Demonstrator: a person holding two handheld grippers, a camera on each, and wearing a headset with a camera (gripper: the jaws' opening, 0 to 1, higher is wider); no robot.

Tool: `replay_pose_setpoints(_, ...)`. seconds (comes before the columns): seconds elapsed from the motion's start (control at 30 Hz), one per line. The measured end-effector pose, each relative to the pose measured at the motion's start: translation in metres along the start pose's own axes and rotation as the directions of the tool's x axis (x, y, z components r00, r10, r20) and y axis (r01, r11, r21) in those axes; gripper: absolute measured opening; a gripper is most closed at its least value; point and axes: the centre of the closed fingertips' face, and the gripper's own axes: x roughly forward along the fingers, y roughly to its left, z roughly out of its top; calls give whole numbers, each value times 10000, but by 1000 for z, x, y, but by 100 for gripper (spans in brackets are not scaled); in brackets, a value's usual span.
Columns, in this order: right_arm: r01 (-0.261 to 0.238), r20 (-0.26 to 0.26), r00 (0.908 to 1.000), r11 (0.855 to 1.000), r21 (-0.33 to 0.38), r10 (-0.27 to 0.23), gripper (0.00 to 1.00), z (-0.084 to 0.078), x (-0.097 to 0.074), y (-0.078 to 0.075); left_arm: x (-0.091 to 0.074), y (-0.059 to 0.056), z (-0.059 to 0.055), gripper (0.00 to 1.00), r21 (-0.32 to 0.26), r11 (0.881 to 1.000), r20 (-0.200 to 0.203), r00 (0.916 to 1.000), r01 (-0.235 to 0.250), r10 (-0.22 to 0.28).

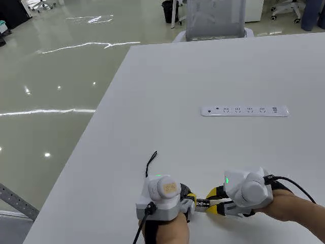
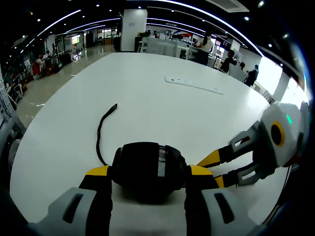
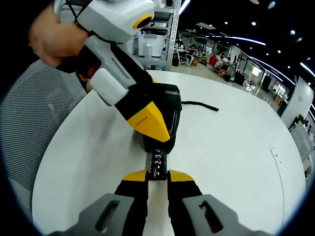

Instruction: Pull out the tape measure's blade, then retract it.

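Observation:
A black tape measure (image 2: 147, 169) sits clamped between the yellow-tipped fingers of my left gripper (image 2: 147, 172), low on the white table; in the head view its case (image 1: 187, 195) peeks out beside that gripper (image 1: 189, 199). A short stretch of blade (image 3: 157, 162), black with white numerals, runs out of the case (image 3: 165, 115) into my right gripper (image 3: 157, 176), which is shut on the blade's end. In the head view the right gripper (image 1: 212, 200) faces the left one at the table's near edge, a small gap apart. The tape's black wrist strap (image 1: 151, 161) trails away over the table.
A white power strip (image 1: 245, 110) lies farther back on the white table (image 1: 203, 76). A grey mesh chair (image 1: 216, 20) stands beyond the far edge. The table's left edge drops to a glossy floor. A black cable (image 1: 289, 183) leads off the right gripper.

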Motion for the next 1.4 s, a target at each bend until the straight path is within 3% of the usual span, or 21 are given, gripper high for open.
replay_pose_setpoints(1.4,43,30,10000,9999,-101,-43,14,14,17,-2,-1,3,-1,56,-165,9998,27,10000,77,-77)
